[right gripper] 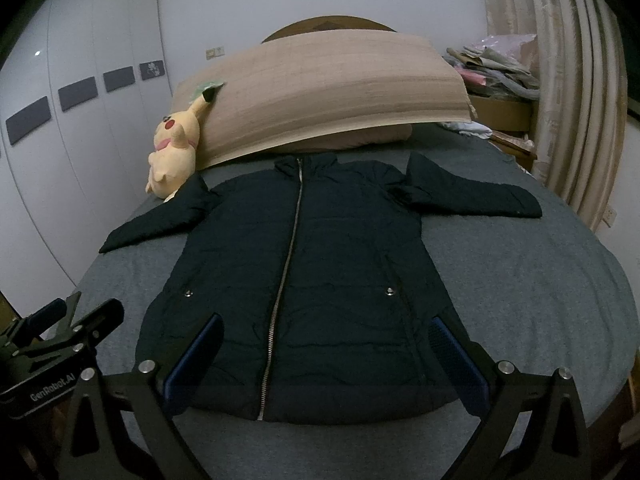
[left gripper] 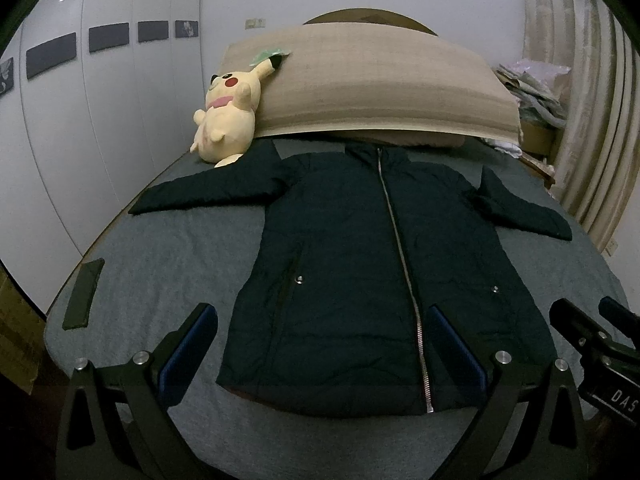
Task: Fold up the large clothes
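Observation:
A dark navy zip-up jacket lies flat and face up on the grey bed, sleeves spread to both sides, zipper closed. It also shows in the right wrist view. My left gripper is open and empty, hovering above the jacket's hem. My right gripper is open and empty, also above the hem. The right gripper shows at the right edge of the left wrist view; the left gripper shows at the left edge of the right wrist view.
A yellow plush toy leans on a large beige pillow at the head of the bed. A dark flat phone-like object lies near the bed's left edge. White wardrobe doors stand left; curtains and piled clothes stand right.

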